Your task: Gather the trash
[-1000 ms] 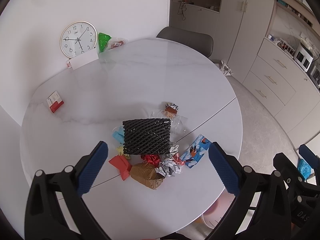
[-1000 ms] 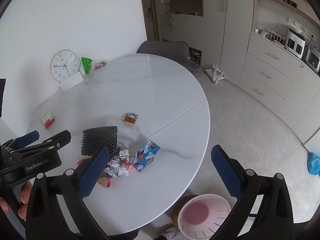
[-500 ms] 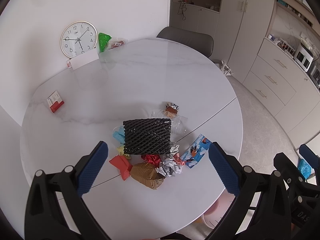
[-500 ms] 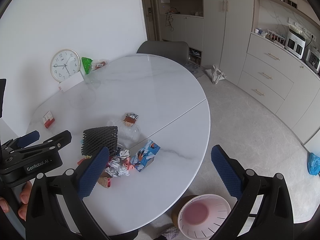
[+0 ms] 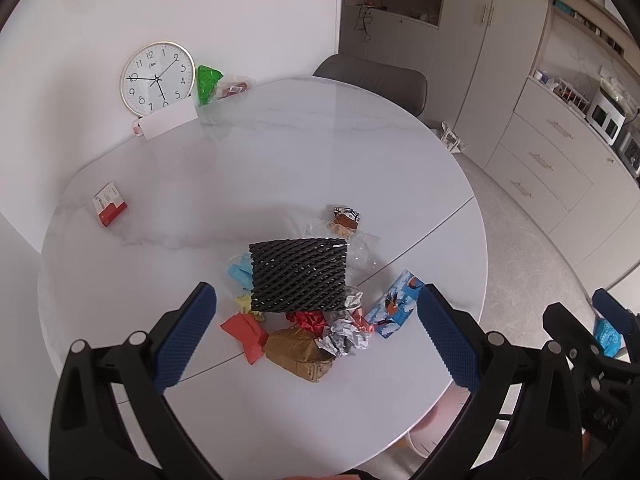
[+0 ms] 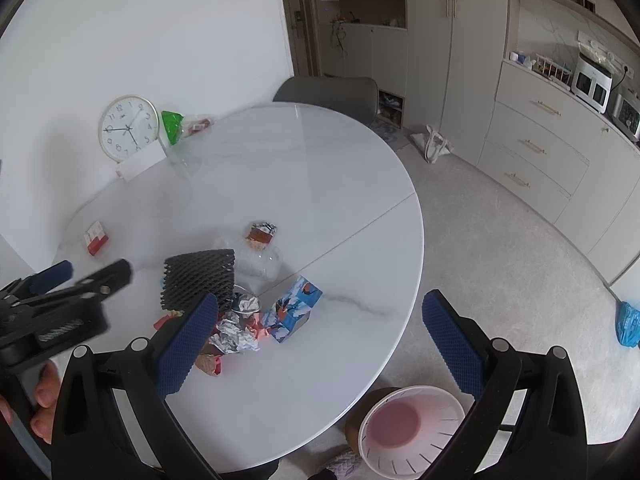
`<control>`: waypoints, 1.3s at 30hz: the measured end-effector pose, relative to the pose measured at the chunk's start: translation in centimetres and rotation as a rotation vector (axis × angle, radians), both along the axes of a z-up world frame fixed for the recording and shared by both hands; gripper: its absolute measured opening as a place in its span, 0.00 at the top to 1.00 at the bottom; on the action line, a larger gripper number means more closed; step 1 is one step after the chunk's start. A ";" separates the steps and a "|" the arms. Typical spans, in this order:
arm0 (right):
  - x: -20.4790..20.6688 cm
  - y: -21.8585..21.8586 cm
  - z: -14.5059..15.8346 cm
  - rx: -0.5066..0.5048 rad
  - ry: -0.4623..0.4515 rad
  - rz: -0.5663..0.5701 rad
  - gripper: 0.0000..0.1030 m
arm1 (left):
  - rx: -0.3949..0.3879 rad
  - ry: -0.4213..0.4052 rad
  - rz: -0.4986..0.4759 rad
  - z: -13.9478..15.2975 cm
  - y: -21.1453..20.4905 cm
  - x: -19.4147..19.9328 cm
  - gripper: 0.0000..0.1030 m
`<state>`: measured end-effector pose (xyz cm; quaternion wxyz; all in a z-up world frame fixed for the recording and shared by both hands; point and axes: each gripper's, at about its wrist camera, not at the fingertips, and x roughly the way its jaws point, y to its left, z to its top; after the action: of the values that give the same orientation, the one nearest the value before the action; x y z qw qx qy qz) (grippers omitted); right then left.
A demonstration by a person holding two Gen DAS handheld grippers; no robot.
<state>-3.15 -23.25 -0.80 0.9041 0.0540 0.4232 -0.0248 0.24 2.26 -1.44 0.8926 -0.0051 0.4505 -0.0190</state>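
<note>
Trash pile (image 5: 304,304) right ahead of left gripper (image 5: 316,340), nearer; right gripper (image 6: 320,344) prob. further right. Both wide apart, empty.

Round white marble table (image 6: 320,168) against plain white wall (image 6: 168,20), grey chair (image 6: 328,90) tucked behind, wall clock (image 5: 157,79) leaning at table's far edge. Beige cabinets with drawers (image 6: 532,148) along right side, pale speckled floor (image 6: 500,264), soft even daylight
</note>
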 end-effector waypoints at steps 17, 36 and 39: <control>10.3 2.2 -18.4 0.072 0.305 -0.169 0.02 | 0.079 0.037 -0.008 -8.5 10.5 2.0 0.06; 11.4 1.7 -21.7 0.146 0.371 -0.215 0.47 | 0.014 0.058 -0.655 -13.5 7.5 14.7 0.06; 10.1 1.2 -20.6 0.147 0.374 -0.241 0.47 | 0.010 0.124 -0.849 -14.7 5.9 16.7 0.06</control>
<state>7.00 -22.04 -21.39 0.7941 0.1642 0.5746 -0.1112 16.93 8.21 -16.15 0.7767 0.1839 0.4655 -0.3824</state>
